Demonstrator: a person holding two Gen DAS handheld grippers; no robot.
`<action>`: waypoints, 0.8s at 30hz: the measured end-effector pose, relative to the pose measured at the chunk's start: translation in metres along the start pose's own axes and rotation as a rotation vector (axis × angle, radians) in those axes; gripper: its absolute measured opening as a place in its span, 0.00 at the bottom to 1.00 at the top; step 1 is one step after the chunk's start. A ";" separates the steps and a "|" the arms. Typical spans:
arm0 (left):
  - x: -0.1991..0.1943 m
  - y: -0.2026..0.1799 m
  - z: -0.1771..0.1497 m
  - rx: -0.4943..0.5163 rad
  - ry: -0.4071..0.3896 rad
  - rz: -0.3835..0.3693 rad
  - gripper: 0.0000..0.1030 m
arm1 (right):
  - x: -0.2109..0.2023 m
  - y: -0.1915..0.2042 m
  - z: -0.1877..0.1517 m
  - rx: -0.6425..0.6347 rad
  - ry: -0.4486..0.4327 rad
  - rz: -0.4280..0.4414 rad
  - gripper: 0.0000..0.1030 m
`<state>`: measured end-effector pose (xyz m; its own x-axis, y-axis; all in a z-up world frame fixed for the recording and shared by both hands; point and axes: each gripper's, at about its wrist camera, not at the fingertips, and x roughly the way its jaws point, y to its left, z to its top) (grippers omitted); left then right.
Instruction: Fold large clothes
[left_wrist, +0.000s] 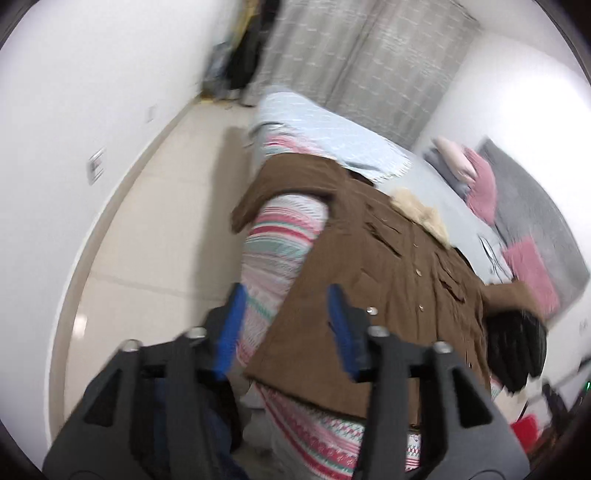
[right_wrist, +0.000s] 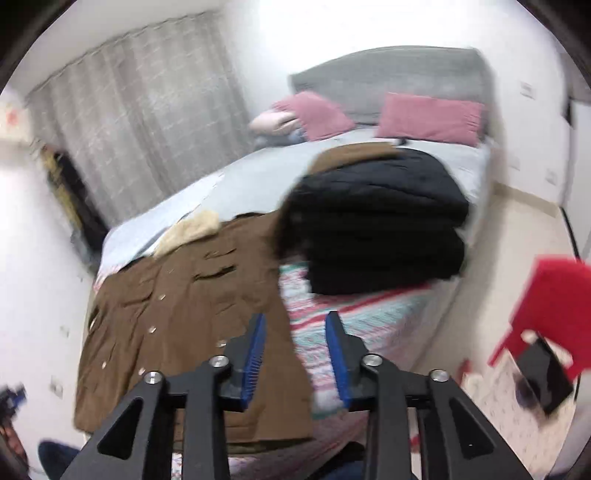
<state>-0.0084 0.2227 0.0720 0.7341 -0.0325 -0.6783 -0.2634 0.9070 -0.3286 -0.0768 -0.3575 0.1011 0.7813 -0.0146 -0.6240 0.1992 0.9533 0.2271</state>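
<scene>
Held above the bed's foot, left gripper (left_wrist: 286, 325) and right gripper (right_wrist: 295, 347), both with jaws apart and nothing between the blue pads. Lay spread face-up across the striped blanket (right_wrist: 369, 317), brown coat (right_wrist: 177, 295), fur collar toward the pillows, one sleeve draped over the left edge. Sat just beside it, folded black jacket (right_wrist: 373, 221). Risk judged: sleeve dragging the coat floorward, or a thick hem slipping from a shallow pinch.

The room is bright, the white walls (right_wrist: 332, 33) glare, everything is motion-blurred, and the edges bend strongly.
</scene>
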 end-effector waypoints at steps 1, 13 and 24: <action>0.012 -0.018 0.003 0.052 0.032 -0.028 0.52 | 0.015 0.017 0.002 -0.047 0.031 0.038 0.37; 0.223 -0.196 0.010 0.488 0.191 0.021 0.62 | 0.267 0.136 0.035 -0.277 0.438 0.093 0.42; 0.279 -0.176 0.020 0.365 0.320 0.115 0.68 | 0.250 0.100 0.046 -0.391 0.357 0.001 0.64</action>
<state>0.2553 0.0623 -0.0467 0.4688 0.0014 -0.8833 -0.0530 0.9982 -0.0266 0.1660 -0.2798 0.0024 0.5179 0.0249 -0.8551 -0.0897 0.9956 -0.0253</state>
